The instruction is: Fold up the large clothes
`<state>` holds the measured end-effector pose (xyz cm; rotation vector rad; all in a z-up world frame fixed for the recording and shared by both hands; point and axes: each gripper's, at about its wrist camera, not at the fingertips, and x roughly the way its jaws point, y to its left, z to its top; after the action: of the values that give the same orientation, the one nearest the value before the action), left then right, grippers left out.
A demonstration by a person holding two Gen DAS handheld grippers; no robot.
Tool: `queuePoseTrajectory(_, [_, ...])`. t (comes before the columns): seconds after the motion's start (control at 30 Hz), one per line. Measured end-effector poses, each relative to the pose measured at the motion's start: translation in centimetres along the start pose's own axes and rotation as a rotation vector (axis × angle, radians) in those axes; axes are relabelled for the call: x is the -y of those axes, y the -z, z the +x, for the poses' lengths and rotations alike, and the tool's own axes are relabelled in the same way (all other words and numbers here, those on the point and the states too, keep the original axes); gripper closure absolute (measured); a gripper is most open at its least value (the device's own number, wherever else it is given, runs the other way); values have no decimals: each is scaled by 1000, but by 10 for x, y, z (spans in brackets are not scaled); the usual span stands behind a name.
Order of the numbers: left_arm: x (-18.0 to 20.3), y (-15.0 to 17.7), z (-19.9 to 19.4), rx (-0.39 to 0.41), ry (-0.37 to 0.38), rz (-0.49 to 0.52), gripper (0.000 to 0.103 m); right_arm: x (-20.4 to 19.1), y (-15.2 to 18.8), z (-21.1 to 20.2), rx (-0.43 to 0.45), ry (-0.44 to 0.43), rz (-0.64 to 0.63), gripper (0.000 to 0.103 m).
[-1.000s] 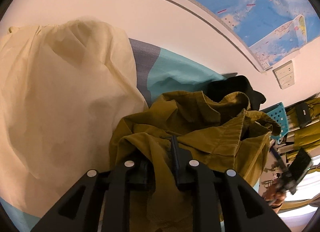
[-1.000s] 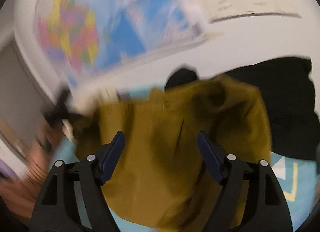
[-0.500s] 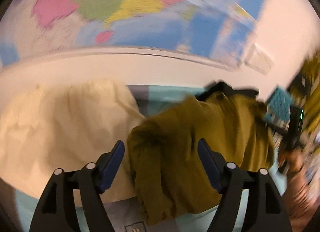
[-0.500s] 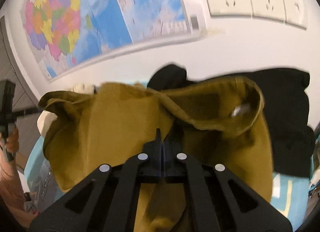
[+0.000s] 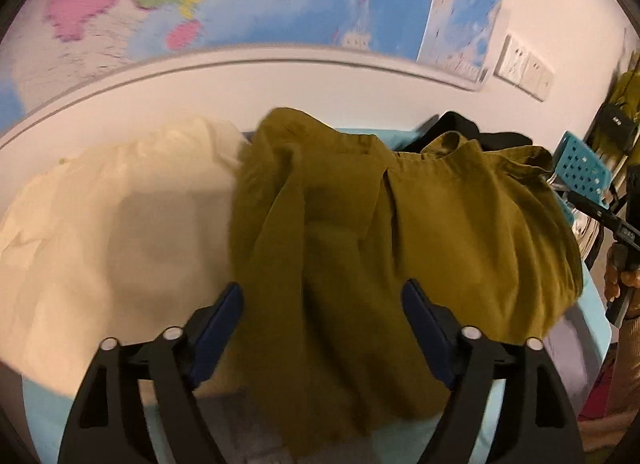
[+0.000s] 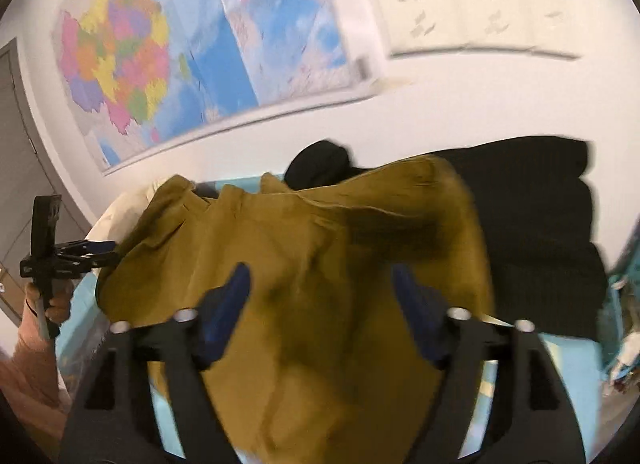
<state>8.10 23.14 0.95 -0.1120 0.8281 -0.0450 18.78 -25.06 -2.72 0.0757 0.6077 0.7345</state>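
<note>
Both my grippers had just popped wide open, left [image 5: 322, 324] and right [image 6: 320, 304], gripping nothing, with the mustard shirt [image 5: 400, 232] bunched loose between their fingers.

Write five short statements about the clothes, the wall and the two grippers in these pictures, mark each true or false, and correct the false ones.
1. The olive garment lies between a cream garment and a black garment. True.
2. The left gripper is clamped shut on the olive garment. False: its jaws stand open, having just opened further, with the cloth lying loose between and beyond them.
3. A coloured map hangs on the wall behind the clothes. True.
4. The right gripper holds the black garment. False: its jaws have just opened and hold nothing; the olive cloth lies under them.
5. The wall sockets are to the left of the map. False: they sit to its right.
</note>
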Motion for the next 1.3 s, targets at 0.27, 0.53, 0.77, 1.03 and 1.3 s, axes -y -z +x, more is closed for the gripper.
queuePoseTrajectory(0.27, [-18, 50, 7, -43, -31, -105, 21, 33, 80, -4, -130, -9, 150, 22])
queuePoseTrajectory(0.53, [7, 53, 32, -47, 23, -107, 56, 33, 92, 8, -117, -69, 212, 68])
queuePoseTrajectory(0.77, [0, 61, -8, -18, 220, -201, 81, 15, 63, -75, 52, -136, 160, 81])
queuePoseTrajectory(1.03, [2, 111, 4, -166, 404, -301, 80, 56, 97, -85, -59, -54, 253, 81])
queuePoseTrajectory(1.3, [16, 100, -26, -100, 237, -156, 60, 57, 105, -89, -44, 132, 240, 44])
